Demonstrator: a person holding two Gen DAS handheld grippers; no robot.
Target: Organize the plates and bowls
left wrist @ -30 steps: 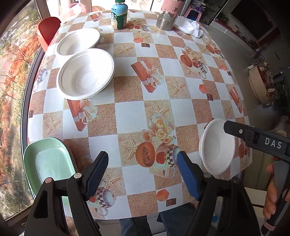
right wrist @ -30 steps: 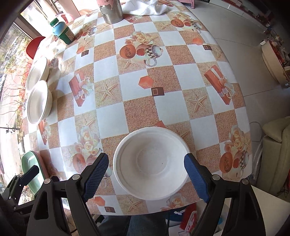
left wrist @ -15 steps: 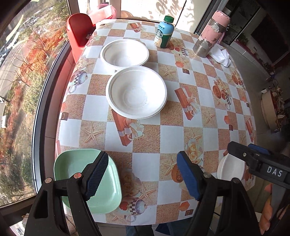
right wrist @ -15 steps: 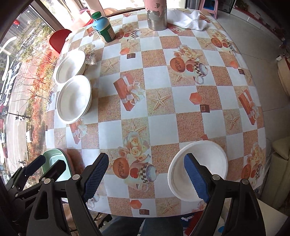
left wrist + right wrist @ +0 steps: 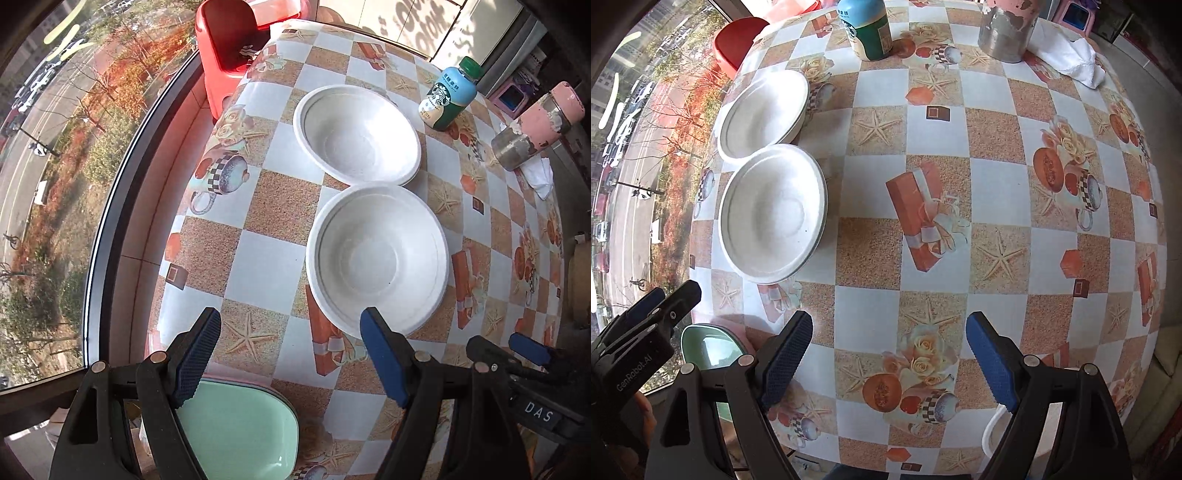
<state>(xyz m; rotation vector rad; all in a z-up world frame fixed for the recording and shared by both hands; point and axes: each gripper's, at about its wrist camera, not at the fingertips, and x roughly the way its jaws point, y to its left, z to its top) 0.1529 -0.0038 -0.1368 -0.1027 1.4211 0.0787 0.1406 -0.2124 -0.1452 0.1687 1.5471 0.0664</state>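
1. Left gripper [image 5: 291, 354]: jaws apart, nothing between them. It hangs over the window-side edge of the tabletop [image 5: 266, 258], above the green plate [image 5: 240, 428].
2. Right gripper [image 5: 888, 360]: jaws apart, empty, over bare patterned cloth near the front edge.
3. Near white bowl [image 5: 376, 258] sits mid-left on the tabletop, its rim touching or slightly overlapping the far white bowl [image 5: 356, 134] behind it. Each looks like more than one bowl nested; the right wrist view shows a doubled rim edge.
4. Green plate lies at the front left corner, apparently on a pinkish plate beneath. A small white bowl [image 5: 991, 432] shows only as a sliver of rim at the front right, behind the right jaw.
5. Handling, as a judgement: the white bowls look like pressed-pulp disposables, so light, matte, not slippery, with a thin rim that flexes. Pinch the rim with one pad inside and one outside; expect a nested bowl to lift along or slide off.
6. The green plate looks glossy and rigid, likely heavier and slicker. Take it at the raised edge overhanging the tabletop.
7. Bottle [image 5: 447, 99] and pink flask [image 5: 535, 129] stand well apart from the bowls.
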